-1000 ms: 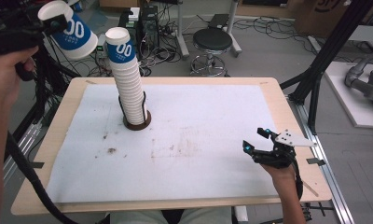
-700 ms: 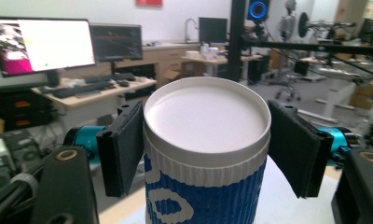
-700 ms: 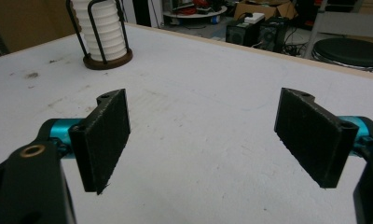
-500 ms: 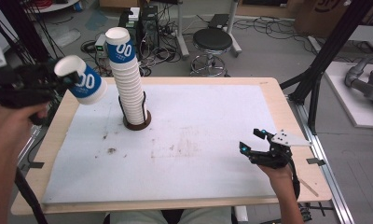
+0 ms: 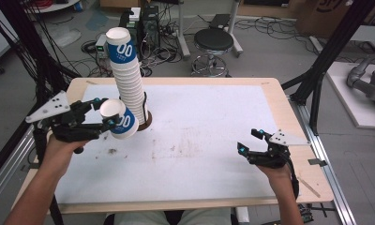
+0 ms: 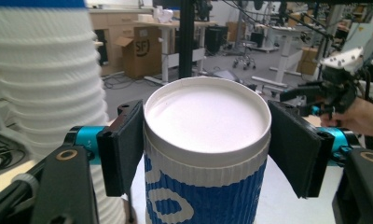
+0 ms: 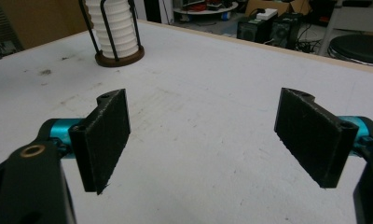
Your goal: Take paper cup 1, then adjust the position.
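Observation:
My left gripper (image 5: 105,112) is shut on a blue-and-white paper cup (image 5: 120,121), held tilted on its side just above the table's left part, next to the stack. In the left gripper view the cup's white bottom (image 6: 208,116) faces the camera between the two pads of my left gripper (image 6: 207,144). A tall leaning stack of the same cups (image 5: 127,77) stands in a black wire holder on a brown base (image 5: 147,123); it rises at the left as ribbed white walls (image 6: 44,93). My right gripper (image 5: 249,140) hovers open over the table's right side (image 7: 203,135), with nothing between its pads.
The white mat (image 5: 199,108) on the wooden table has faint stains (image 5: 113,151) near the left. The cup stack (image 7: 112,23) stands far across from the right gripper. Behind the table are a stool (image 5: 213,42), cables and a black frame post (image 5: 317,84).
My left hand has come down and to the right with the cup, from high beyond the table's left edge to beside the stack. The right hand has stayed put.

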Demonstrator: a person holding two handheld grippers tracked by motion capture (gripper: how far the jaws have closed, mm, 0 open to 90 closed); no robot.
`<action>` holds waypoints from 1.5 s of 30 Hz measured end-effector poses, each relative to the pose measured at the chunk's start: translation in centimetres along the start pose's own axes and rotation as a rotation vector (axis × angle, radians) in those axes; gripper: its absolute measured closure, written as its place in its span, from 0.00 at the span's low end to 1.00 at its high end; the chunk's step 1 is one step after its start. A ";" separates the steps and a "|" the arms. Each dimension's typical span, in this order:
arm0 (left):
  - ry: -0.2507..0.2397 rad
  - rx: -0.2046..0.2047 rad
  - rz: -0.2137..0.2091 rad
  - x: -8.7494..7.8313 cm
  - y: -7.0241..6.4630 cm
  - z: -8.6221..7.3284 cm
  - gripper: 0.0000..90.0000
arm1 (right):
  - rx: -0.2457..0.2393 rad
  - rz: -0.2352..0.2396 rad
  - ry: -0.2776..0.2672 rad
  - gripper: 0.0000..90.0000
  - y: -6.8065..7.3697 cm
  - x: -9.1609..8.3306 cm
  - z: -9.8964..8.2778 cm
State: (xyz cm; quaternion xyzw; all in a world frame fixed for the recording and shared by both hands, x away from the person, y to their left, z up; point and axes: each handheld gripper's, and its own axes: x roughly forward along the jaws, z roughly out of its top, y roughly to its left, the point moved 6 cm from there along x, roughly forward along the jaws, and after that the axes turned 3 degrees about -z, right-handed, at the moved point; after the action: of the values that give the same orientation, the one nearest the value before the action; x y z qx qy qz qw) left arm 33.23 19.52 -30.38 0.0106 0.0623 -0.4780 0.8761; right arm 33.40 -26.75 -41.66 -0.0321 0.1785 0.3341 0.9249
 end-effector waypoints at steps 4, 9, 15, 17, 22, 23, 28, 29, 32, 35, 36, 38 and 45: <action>0.021 0.016 -0.026 1.4 -0.9 -1.1 0.34 | 0.017 0.013 0.013 0.21 0.1 0.3 -0.1; 0.042 0.027 -0.061 2.9 -1.8 -1.9 0.34 | 0.025 0.045 0.040 0.21 0.3 0.6 -0.2; 0.053 0.017 -0.081 4.3 -2.5 -2.6 0.34 | -0.012 0.042 0.012 0.21 0.7 0.3 0.1; 0.058 0.017 -0.090 4.8 -2.8 -2.9 0.34 | -0.005 0.053 0.000 0.21 0.8 0.3 0.3; 0.065 0.011 -0.120 6.1 -3.4 -3.2 0.34 | 0.003 0.095 -0.002 0.21 1.4 0.7 0.5; 0.070 0.015 -0.126 6.3 -3.5 -3.2 0.34 | 0.001 0.110 -0.001 0.21 1.7 0.8 0.5; 0.072 0.007 -0.155 7.5 -3.9 -3.6 0.34 | 0.000 0.181 0.017 0.21 2.8 1.3 0.6; 0.075 0.005 -0.160 7.8 -4.0 -3.7 0.34 | 0.000 0.189 0.020 0.21 3.1 1.4 0.6; 0.088 0.011 -0.177 8.4 -4.3 -4.1 0.34 | -0.011 0.223 0.013 0.21 3.7 1.5 0.7; 0.093 0.011 -0.198 9.1 -4.7 -4.4 0.34 | -0.031 0.254 0.012 0.21 4.2 1.7 0.7; 0.096 0.010 -0.209 9.2 -4.8 -4.5 0.34 | -0.034 0.259 0.013 0.21 4.4 1.7 0.7; 0.105 0.016 -0.222 9.7 -5.1 -4.7 0.34 | -0.056 0.283 0.006 0.21 4.8 1.8 0.7; 0.111 0.025 -0.275 10.9 -6.2 -4.8 0.34 | -0.088 0.365 0.005 0.21 6.7 2.7 1.4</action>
State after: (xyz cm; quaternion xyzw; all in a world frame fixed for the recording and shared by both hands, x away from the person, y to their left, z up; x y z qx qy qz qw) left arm 33.38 7.42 -36.22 0.0393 0.1059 -0.5928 0.7974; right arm 31.56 -19.67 -40.88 -0.0405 0.1686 0.5036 0.8463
